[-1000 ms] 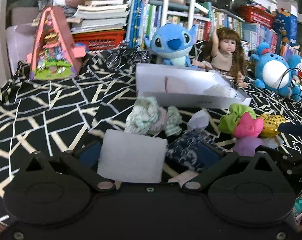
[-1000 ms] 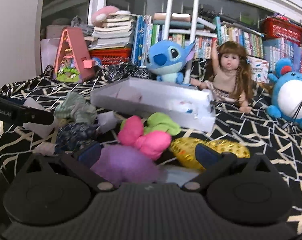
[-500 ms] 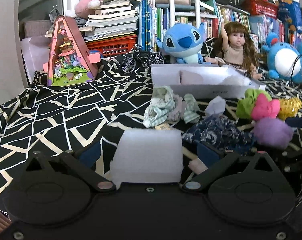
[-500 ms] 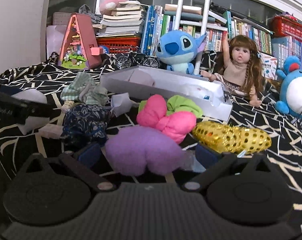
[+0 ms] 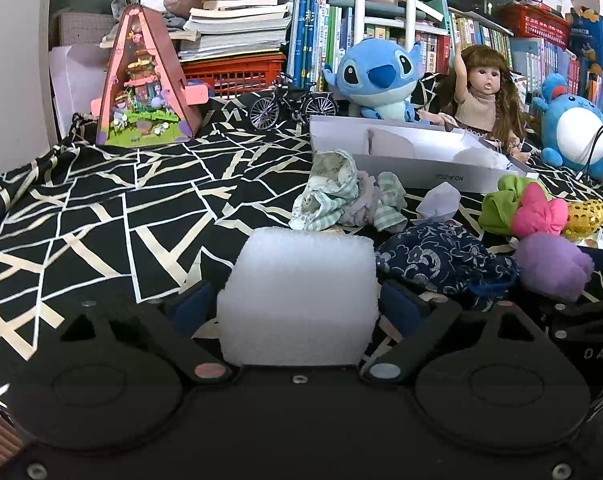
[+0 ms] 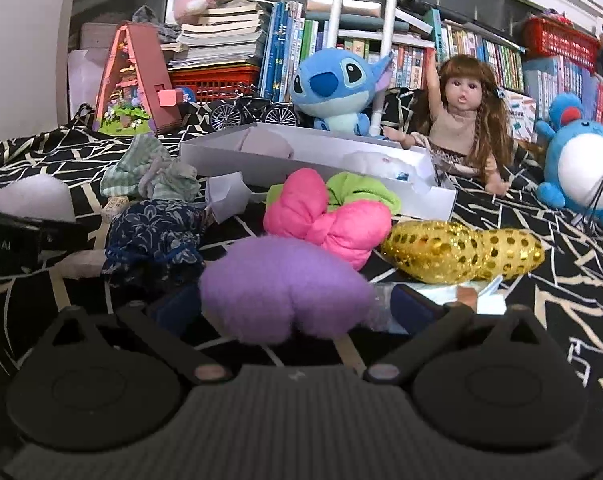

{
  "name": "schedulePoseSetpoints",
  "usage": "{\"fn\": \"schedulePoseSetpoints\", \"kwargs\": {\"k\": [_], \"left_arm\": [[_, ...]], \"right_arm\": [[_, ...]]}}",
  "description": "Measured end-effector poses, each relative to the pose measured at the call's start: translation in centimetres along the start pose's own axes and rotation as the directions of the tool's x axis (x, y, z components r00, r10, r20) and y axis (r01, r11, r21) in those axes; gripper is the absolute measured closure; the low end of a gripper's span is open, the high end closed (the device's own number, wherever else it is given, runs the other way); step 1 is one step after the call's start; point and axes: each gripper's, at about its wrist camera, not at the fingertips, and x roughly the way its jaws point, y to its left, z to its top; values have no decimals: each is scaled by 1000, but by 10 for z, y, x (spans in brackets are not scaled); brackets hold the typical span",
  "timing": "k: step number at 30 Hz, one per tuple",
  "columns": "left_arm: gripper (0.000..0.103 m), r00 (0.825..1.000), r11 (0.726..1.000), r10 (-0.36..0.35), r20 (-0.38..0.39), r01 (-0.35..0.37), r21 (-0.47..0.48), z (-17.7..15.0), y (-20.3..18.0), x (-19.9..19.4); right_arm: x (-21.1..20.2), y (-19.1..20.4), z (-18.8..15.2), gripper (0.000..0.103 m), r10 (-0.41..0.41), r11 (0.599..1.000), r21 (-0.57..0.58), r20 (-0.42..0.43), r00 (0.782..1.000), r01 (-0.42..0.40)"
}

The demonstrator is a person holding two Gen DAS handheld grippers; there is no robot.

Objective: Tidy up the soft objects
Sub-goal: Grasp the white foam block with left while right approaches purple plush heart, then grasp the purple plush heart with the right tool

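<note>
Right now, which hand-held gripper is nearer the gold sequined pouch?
Right. The right hand-held gripper, holding the purple plush, sits just short of the gold sequined pouch. The left hand-held gripper, holding white foam, is farther left.

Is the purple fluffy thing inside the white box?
No, the purple fluffy thing sits between the right gripper fingers, well in front of the white box.

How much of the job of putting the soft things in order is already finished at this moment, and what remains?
Early stage. The white cardboard box already holds two pale soft lumps. In hand: the left gripper clamps a white foam block, and the right gripper clamps a purple plush puff. Left on the cloth: the pink stuffed bow, green fabric piece, gold sequin pouch, navy floral pouch and striped cloth bundle.
</note>
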Motion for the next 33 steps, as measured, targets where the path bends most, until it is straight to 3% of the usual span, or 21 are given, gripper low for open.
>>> {"fn": "schedulePoseSetpoints", "kwargs": {"k": [13, 21, 24, 29, 33], "left_arm": [[28, 1000, 1000, 7, -1, -7, 0, -1, -1, 0], [42, 1000, 1000, 1, 3, -1, -6, 1, -2, -2], [43, 1000, 1000, -13, 8, 13, -18, 3, -1, -4], [43, 1000, 1000, -18, 16, 18, -18, 5, -2, -5], [43, 1000, 1000, -20, 23, 21, -21, 8, -4, -6]], "right_arm": [[0, 5, -2, 0, -22, 999, 30, -7, 1000, 23], [-1, 6, 0, 0, -23, 999, 25, -6, 1000, 23], [-3, 7, 2, 4, -22, 1000, 20, 2, 1000, 22], [-6, 9, 4, 19, -10, 1000, 2, 1, 1000, 10], [-10, 10, 7, 23, -7, 1000, 0, 6, 1000, 7]]}}
